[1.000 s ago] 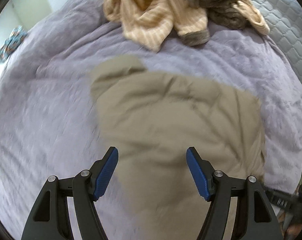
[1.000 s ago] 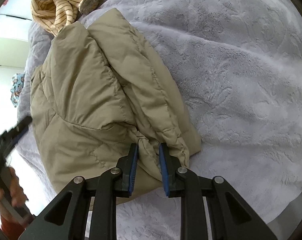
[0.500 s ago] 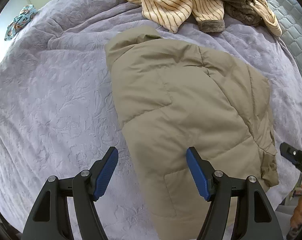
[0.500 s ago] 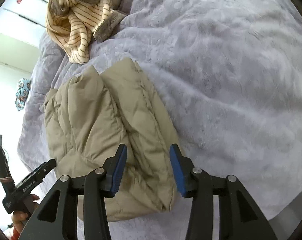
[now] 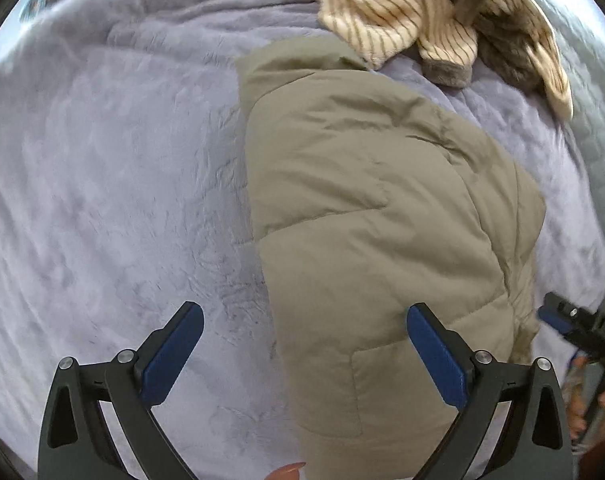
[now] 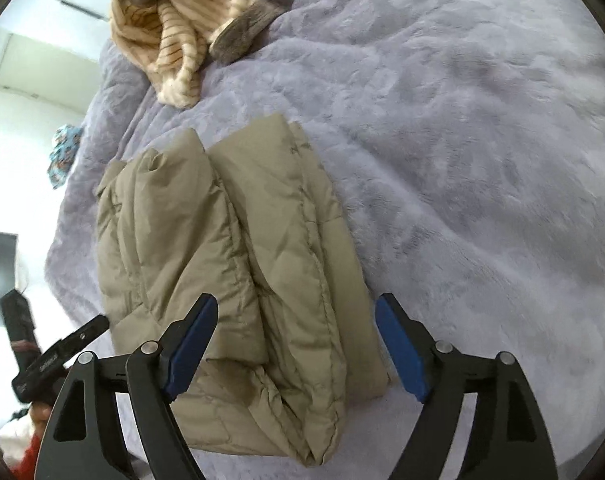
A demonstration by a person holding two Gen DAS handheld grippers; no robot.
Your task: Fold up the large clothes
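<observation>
A khaki padded jacket [image 5: 382, 216] lies folded on the lilac plush blanket [image 5: 110, 184]. In the right wrist view the jacket [image 6: 238, 264] shows its layered folded edge near the bed's front. My left gripper [image 5: 302, 344] is open and empty, above the jacket's left edge. My right gripper [image 6: 296, 340] is open and empty, above the jacket's near end. The right gripper also shows at the right edge of the left wrist view [image 5: 582, 328].
A heap of striped beige and grey clothes [image 5: 434, 12] lies at the far side of the bed, also in the right wrist view [image 6: 190, 28]. A patterned blue cloth [image 6: 64, 152] lies at the far left. A quilted grey mattress [image 5: 590, 92] shows on the right.
My right gripper has let go of the jacket's edge, opened wide and pulled back. My left gripper stayed open and drifted left over the jacket.
</observation>
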